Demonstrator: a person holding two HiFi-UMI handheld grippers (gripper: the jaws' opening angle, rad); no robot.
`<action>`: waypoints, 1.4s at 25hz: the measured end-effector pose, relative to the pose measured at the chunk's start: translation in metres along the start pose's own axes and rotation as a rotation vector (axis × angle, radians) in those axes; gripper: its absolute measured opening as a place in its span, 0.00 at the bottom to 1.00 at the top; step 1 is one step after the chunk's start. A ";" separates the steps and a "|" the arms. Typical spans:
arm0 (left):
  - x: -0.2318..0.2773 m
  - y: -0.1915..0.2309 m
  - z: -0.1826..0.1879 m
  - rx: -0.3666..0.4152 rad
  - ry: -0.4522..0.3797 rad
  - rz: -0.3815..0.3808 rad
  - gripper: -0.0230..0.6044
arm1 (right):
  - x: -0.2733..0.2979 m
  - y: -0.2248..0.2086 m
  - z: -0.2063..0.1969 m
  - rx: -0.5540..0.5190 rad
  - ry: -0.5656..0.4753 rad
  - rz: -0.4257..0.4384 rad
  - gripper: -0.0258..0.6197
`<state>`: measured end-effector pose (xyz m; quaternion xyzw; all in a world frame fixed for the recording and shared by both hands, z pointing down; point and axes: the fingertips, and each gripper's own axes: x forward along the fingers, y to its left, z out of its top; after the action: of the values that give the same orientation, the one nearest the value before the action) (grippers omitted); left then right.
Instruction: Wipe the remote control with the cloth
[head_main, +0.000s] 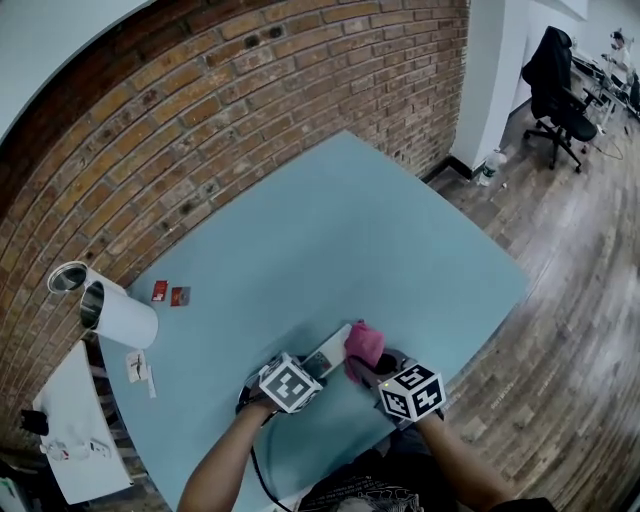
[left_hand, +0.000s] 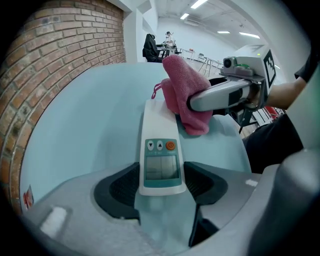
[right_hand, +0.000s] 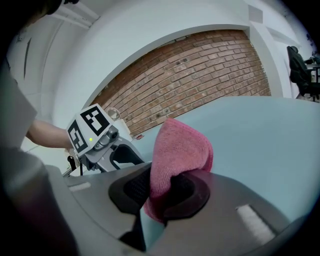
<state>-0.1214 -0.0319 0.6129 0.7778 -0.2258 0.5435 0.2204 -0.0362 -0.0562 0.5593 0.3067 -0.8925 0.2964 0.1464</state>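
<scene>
A white remote control (left_hand: 160, 150) with a small screen and an orange button lies lengthwise on the light blue table (head_main: 330, 230). Its near end sits between the pads of my left gripper (left_hand: 161, 189), which is shut on its sides. My right gripper (right_hand: 160, 192) is shut on a folded pink cloth (right_hand: 180, 150). In the left gripper view the cloth (left_hand: 185, 95) hangs against the right edge of the remote's far half. In the head view the remote (head_main: 328, 357) is at the table's near edge, with the cloth (head_main: 365, 343) just right of it.
A brick wall runs behind the table. A white tube (head_main: 118, 310) and two small red cards (head_main: 170, 293) lie at the table's left end. A white shelf (head_main: 70, 430) stands lower left. A black office chair (head_main: 560, 80) and a bottle (head_main: 490, 165) are on the wooden floor.
</scene>
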 end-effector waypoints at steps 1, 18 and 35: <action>0.000 0.000 0.000 0.001 0.002 -0.001 0.48 | 0.001 0.004 -0.001 0.001 -0.004 -0.002 0.14; 0.003 -0.002 0.003 0.000 -0.015 -0.013 0.48 | 0.023 0.051 -0.016 -0.019 -0.003 -0.001 0.14; 0.003 -0.007 0.004 0.018 0.002 -0.018 0.49 | 0.053 0.054 0.072 -0.329 0.084 0.163 0.14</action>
<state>-0.1137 -0.0287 0.6139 0.7813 -0.2138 0.5442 0.2185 -0.1168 -0.0909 0.5029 0.1925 -0.9440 0.1702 0.2072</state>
